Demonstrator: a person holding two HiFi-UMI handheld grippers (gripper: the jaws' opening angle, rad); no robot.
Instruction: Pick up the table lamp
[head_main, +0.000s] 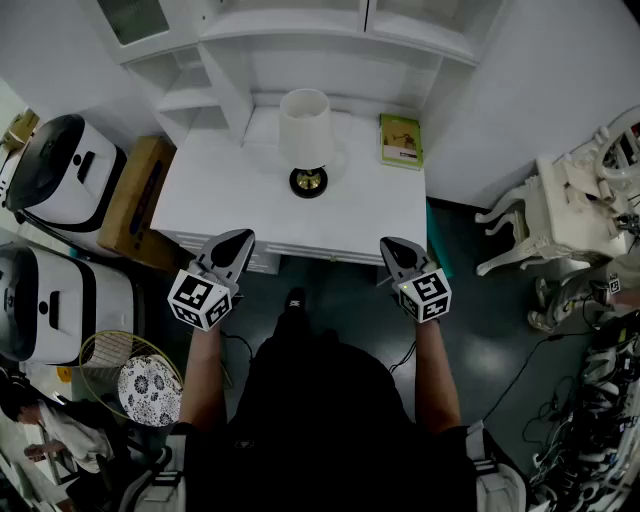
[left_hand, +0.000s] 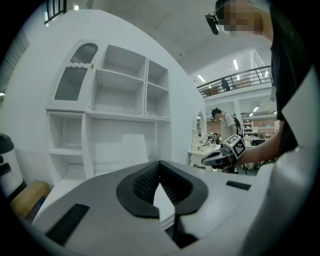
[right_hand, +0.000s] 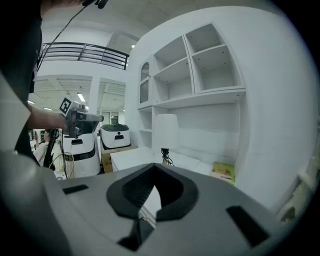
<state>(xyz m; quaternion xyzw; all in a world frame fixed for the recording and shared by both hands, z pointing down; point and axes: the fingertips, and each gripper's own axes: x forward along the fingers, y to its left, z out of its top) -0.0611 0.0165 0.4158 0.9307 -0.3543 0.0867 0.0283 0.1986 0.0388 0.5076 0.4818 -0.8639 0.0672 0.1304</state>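
The table lamp stands upright toward the back of the white desk, in front of the shelf unit. It has a pale drum shade over a thin stem and a round dark base with a brassy ring. It is probably light overall, with most of its weight in the base. The shade looks thin and easily crushed or dented, so it is a poor place to grip. The stiff stem just below the shade, or just above the base, seems the safer hold. A dark cord loops at the foot and may drag when the lamp is lifted. A green book lies to the lamp's right, well apart from it. The left gripper and right gripper hover at the desk's near edge, both with jaws closed on nothing and well short of the lamp.
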